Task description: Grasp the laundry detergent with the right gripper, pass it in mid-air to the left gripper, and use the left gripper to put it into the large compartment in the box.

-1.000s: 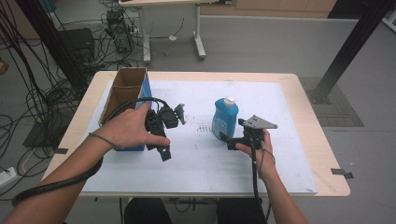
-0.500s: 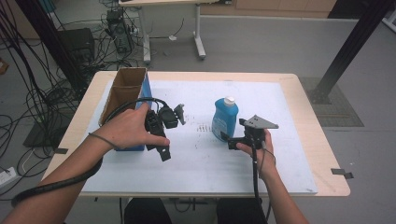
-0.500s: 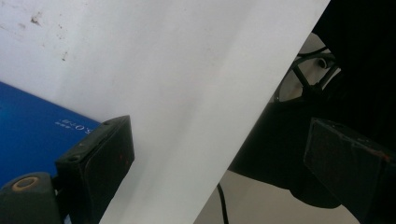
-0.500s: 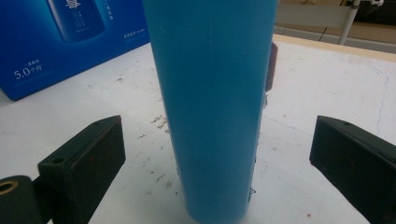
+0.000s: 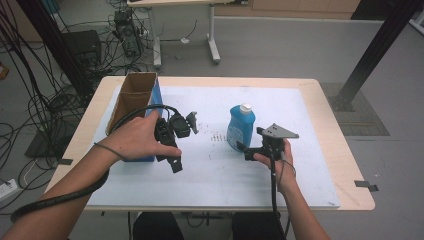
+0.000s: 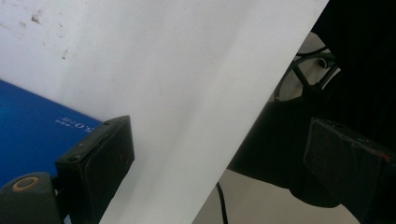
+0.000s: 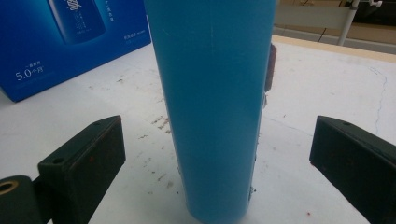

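Two jaws of the right gripper (image 5: 248, 151) stand wide open, one on each side of the blue bottle (image 5: 241, 126), and they do not touch it yet. The bottle stands upright near the middle of the tabletop (image 5: 330, 145), on a big white sheet (image 5: 220, 175).

To do this step well, I think the right gripper should stay level, slide in so the bottle sits right between the jaws, then close slowly around its body so it does not tip.

The left gripper (image 5: 172, 135) rests just beside the blue cardboard box (image 5: 137, 97) near the left edge, with its jaws open on nothing.

The sheet has small dark specks on it. Past the far edge is a grey floor with many black cables (image 5: 45, 95), another table's legs (image 5: 212, 45) and a dark post (image 5: 372, 55).
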Action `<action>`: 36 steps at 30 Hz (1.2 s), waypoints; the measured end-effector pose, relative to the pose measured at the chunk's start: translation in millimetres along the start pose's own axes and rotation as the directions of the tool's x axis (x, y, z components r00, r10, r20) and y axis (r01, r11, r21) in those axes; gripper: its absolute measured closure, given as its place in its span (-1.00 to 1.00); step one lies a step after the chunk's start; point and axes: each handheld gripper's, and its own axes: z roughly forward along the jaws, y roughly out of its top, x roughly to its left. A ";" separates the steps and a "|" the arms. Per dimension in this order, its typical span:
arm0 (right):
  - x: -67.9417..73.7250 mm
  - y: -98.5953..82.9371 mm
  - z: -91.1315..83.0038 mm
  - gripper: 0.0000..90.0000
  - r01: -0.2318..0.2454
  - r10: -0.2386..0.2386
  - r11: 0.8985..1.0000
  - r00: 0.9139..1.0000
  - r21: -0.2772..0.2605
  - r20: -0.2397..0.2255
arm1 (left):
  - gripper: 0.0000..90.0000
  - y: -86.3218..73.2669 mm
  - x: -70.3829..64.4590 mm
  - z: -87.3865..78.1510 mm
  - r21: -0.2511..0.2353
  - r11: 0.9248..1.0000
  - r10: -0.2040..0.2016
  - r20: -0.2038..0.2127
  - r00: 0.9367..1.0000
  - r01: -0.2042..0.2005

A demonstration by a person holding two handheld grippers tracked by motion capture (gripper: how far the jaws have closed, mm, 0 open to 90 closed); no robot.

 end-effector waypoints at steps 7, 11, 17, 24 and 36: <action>0.2 -0.3 -0.6 -0.92 -0.002 0.002 1.000 1.000 -0.001 0.001 | -0.80 -0.1 0.3 0.6 -0.001 1.000 -0.004 0.005 1.000 0.004; -0.1 -0.6 -0.6 -0.93 0.002 -0.002 1.000 1.000 -0.005 0.001 | -0.81 0.4 -0.1 0.6 0.000 1.000 -0.002 0.003 1.000 0.002; 0.3 -0.9 0.0 -0.93 0.001 -0.001 1.000 1.000 -0.006 0.002 | -0.80 0.1 0.0 0.0 -0.002 1.000 0.001 0.000 1.000 -0.001; 0.8 -0.5 0.2 -0.93 0.003 -0.003 1.000 1.000 -0.006 -0.001 | -0.80 -0.3 0.9 0.7 -0.001 1.000 0.007 0.004 1.000 -0.007; 1.1 -0.6 0.3 -0.93 0.001 -0.001 1.000 1.000 -0.008 0.000 | -0.80 -0.1 0.1 -0.3 -0.001 1.000 0.000 0.001 1.000 0.000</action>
